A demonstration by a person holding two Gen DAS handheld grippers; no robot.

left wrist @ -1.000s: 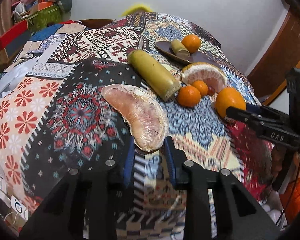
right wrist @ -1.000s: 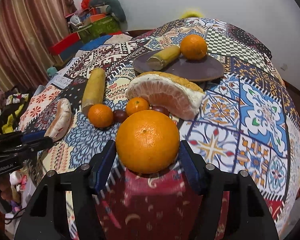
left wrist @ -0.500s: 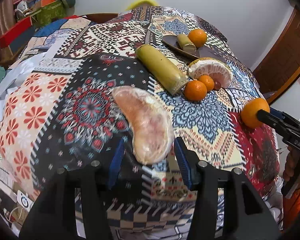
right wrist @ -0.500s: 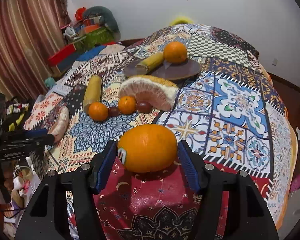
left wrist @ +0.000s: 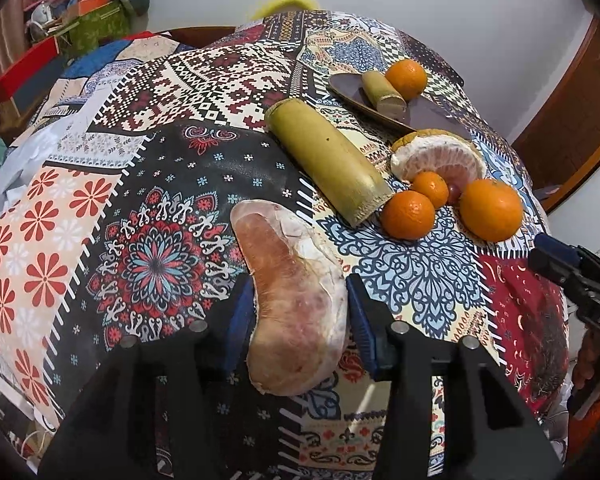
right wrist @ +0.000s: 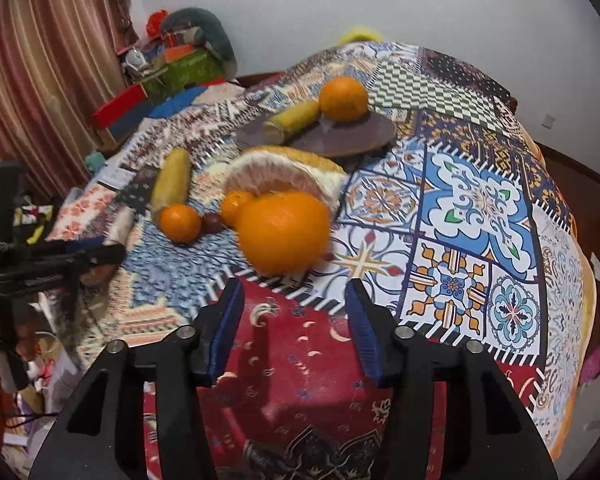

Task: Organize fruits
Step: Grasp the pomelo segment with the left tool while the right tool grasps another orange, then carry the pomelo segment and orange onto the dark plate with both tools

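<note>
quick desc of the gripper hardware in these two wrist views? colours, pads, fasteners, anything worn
Both grippers match: the left gripper and right gripper have matte black, angular, cut-out finger frames, ribbed blue pads and round silver fasteners. Seen from the side, the right gripper carries faint white lettering, too blurred to read. An orange sleeve shows behind it.

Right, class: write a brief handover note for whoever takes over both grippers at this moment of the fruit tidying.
Left gripper: jaws closing around the pomelo segment; firm grip not yet clear.
Right gripper: jaws closing on nothing; large orange sits just beyond its fingertips, beside the small oranges.
Done: one orange and a short cane piece on the plate.
Left, probably: segment, large orange, small oranges, long cane piece, peeled pomelo half, all off the plate.
</note>
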